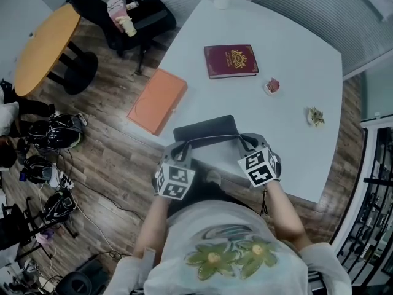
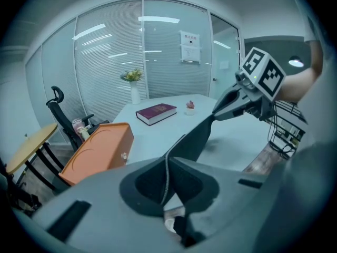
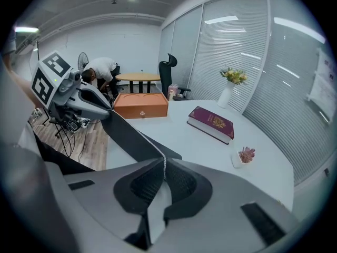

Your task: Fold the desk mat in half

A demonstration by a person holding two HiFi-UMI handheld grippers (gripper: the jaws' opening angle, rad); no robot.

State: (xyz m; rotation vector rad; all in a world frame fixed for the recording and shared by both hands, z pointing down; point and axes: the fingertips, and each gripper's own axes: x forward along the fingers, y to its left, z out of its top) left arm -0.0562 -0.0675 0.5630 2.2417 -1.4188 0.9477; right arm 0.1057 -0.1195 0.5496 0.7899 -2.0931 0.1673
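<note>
1. The desk mat [image 1: 206,129] is the dark sheet at the near edge of the white table [image 1: 295,109], right in front of the person. Its far part lies flat on the tabletop. The near edge is raised off the table and runs stretched between the two grippers.
2. The left gripper [image 2: 166,165] is clamped on the mat's near left corner. In its own view the thin edge of the mat is pinched right between the jaws.
3. Same deal for the right gripper [image 3: 162,167]: its jaws are closed on the near right corner, and the mat runs away from it in a taut strip toward the other gripper.
4. So I'd say the grab is done and we're at the start of the actual fold, with the near edge up and nothing turned over yet.
5. For the next move, I reckon both grippers need to carry that edge up and over toward the far edge together. They should stay level with each other so the fold doesn't skew, then line the corners up before letting go.
6. Further out, the red book [image 1: 231,61] and a small pot [image 1: 272,86] sit well beyond the mat, so they look out of the way. The orange box [image 1: 158,100] is off by the table's left edge.
</note>
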